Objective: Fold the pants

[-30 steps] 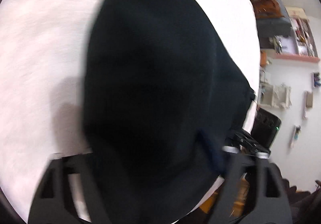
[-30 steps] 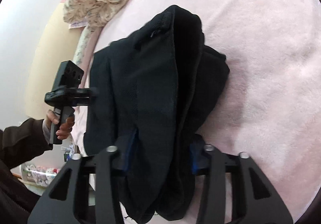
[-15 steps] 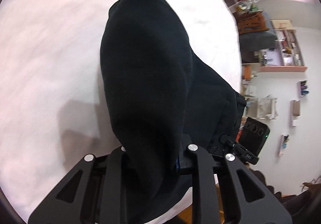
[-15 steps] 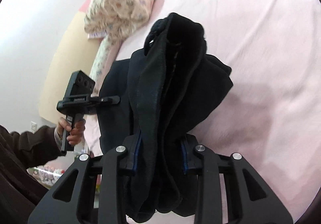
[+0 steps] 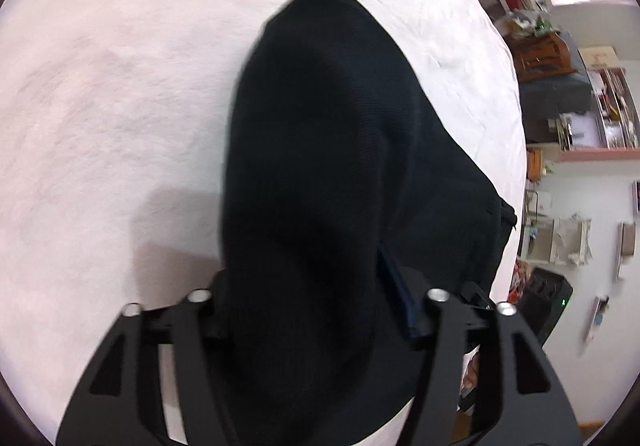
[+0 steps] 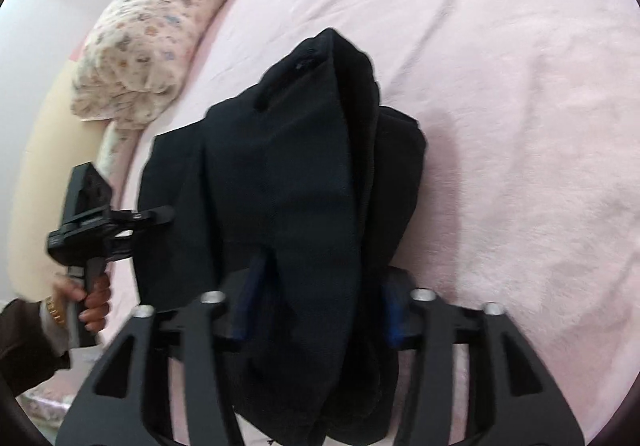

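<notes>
On a pink bed sheet [image 6: 500, 94], a pair of black pants [image 6: 304, 174] is seen bunched into thick folds, draped forward from both hand-held grippers and trailing down onto the bedding ahead of them. In the right wrist view, the right gripper [image 6: 318, 316] is shown with its jaws about half spread, having just been opening; a heavy fold of the pants lies between its blue-padded fingers [image 6: 390, 320], and a gap is visible between the left pad and the cloth, so no firm pinch is shown. In the left wrist view, the left gripper [image 5: 316, 298] is likewise shown with its jaws having just been opening, spread a little more than halfway, with a mound of the same pants filling the space between them; whether the pads press the fabric cannot be told, as one pad is hidden by the cloth. To the left of the right gripper, the left gripper's body [image 6: 92, 222] is seen held by a hand [image 6: 86, 302] in a dark sleeve [image 6: 24, 338]. Beyond it, a floral pillow [image 6: 152, 38] is seen at the far edge of the bed. To the right of the left gripper, cluttered shelves [image 5: 592, 118] are visible past the mattress.
</notes>
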Motion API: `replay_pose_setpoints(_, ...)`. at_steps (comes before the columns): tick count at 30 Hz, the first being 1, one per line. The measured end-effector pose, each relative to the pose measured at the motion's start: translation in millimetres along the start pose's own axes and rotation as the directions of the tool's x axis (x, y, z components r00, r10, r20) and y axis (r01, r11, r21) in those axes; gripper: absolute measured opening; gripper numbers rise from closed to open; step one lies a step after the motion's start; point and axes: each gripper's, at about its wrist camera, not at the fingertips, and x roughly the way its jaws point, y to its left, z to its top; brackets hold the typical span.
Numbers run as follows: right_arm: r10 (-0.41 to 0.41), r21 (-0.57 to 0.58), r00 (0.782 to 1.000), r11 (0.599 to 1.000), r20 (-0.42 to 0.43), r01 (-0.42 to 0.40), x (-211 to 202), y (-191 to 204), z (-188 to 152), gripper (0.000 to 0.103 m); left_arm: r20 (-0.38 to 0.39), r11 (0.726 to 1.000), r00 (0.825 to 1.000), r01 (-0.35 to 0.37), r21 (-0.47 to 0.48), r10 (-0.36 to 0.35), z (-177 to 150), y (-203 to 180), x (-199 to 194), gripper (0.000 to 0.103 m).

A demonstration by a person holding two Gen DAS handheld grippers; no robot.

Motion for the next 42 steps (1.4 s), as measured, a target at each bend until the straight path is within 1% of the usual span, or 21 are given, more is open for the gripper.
replay_pose_setpoints(4, -0.080, -0.089, 0.993, 0.992, 0.086, 0.087, -36, 7, -7, 0.055, 0.115, 0.997, 0.991, -0.076, 0.012, 0.074, -3, 9, -46, 0.076)
replay_pose_setpoints(6, -0.159, -0.202, 0.961, 0.958, 0.224, 0.205, -56, 31, -11, 0.053, 0.256, 0.980, 0.953, -0.185, 0.074, 0.160, -8, -6, -78, 0.076)
replay_pose_setpoints(7, -0.136, -0.257, 0.954, 0.944, 0.266, 0.206, -63, 44, -12, 0.050, 0.341, 0.971, 0.927, -0.206, 0.121, 0.154, -16, -20, -93, 0.076)
replay_pose_setpoints(9, -0.147, -0.322, 0.935, 0.912, 0.322, 0.255, -66, 66, -11, 0.049, 0.410, 0.954, 0.904, -0.222, 0.202, 0.124, -28, -51, -103, 0.080)
replay_pose_setpoints(11, -0.177, -0.381, 0.926, 0.873, 0.334, 0.305, -50, 88, -11, 0.046, 0.406, 0.941, 0.912, -0.181, 0.287, 0.051, -42, -80, -92, 0.093)
replay_pose_setpoints(13, -0.213, -0.410, 0.926, 0.849, 0.312, 0.334, -33, 93, -13, 0.043, 0.349, 0.930, 0.936, -0.161, 0.330, 0.039, -48, -102, -67, 0.093)
replay_pose_setpoints(16, -0.251, -0.368, 0.930, 0.865, 0.268, 0.339, -9, 85, -15, 0.043, 0.290, 0.920, 0.954, -0.183, 0.346, 0.080, -57, -109, -29, 0.093)
replay_pose_setpoints(17, -0.280, -0.352, 0.932, 0.869, 0.232, 0.349, 4, 78, -16, 0.045, 0.267, 0.920, 0.955, -0.219, 0.325, 0.133, -56, -105, -12, 0.094)
replay_pose_setpoints(20, -0.329, -0.398, 0.915, 0.826, 0.233, 0.398, 31, 79, -23, 0.046, 0.233, 0.912, 0.954, -0.259, 0.317, 0.190, -55, -95, 16, 0.098)
replay_pose_setpoints(21, -0.329, -0.393, 0.914, 0.828, 0.239, 0.400, 34, 79, -22, 0.047, 0.231, 0.897, 0.949, -0.284, 0.339, 0.213, -55, -96, 25, 0.100)
replay_pose_setpoints(22, -0.329, -0.380, 0.914, 0.835, 0.236, 0.398, 36, 78, -20, 0.047, 0.240, 0.877, 0.942, -0.312, 0.366, 0.235, -57, -95, 31, 0.101)
replay_pose_setpoints(24, -0.331, -0.362, 0.914, 0.843, 0.233, 0.397, 34, 74, -19, 0.048, 0.295, 0.783, 0.892, -0.445, 0.435, 0.343, -68, -107, 52, 0.101)
replay_pose_setpoints(25, -0.339, -0.362, 0.911, 0.840, 0.234, 0.405, 33, 76, -19, 0.048, 0.323, 0.758, 0.872, -0.482, 0.440, 0.367, -71, -112, 55, 0.101)
replay_pose_setpoints(27, -0.368, -0.377, 0.897, 0.816, 0.246, 0.439, 23, 85, -24, 0.049, 0.330, 0.779, 0.867, -0.486, 0.395, 0.373, -72, -115, 44, 0.101)
replay_pose_setpoints(28, -0.380, -0.375, 0.887, 0.807, 0.263, 0.456, 14, 90, -28, 0.057, 0.337, 0.800, 0.867, -0.479, 0.360, 0.368, -77, -116, 32, 0.101)
replay_pose_setpoints(29, -0.381, -0.364, 0.876, 0.803, 0.294, 0.471, 5, 95, -35, 0.070, 0.359, 0.810, 0.865, -0.473, 0.346, 0.351, -86, -117, 20, 0.101)
replay_pose_setpoints(30, -0.357, -0.345, 0.867, 0.811, 0.347, 0.472, -12, 101, -45, 0.075, 0.396, 0.814, 0.858, -0.469, 0.343, 0.328, -96, -117, 6, 0.101)
replay_pose_setpoints(31, -0.333, -0.327, 0.857, 0.820, 0.395, 0.469, -28, 104, -58, 0.082, 0.440, 0.808, 0.844, -0.476, 0.347, 0.307, -109, -118, -6, 0.101)
replay_pose_setpoints(33, -0.300, -0.299, 0.840, 0.837, 0.452, 0.459, -52, 105, -83, 0.082, 0.529, 0.775, 0.798, -0.519, 0.361, 0.289, -138, -120, -28, 0.101)
replay_pose_setpoints(36, -0.291, -0.251, 0.815, 0.853, 0.501, 0.458, -71, 107, -114, 0.089, 0.600, 0.756, 0.759, -0.542, 0.367, 0.253, -176, -117, -46, 0.101)
replay_pose_setpoints(42, -0.283, -0.171, 0.783, 0.882, 0.554, 0.439, -86, 111, -151, 0.093, 0.642, 0.734, 0.724, -0.575, 0.361, 0.252, -208, -104, -56, 0.101)
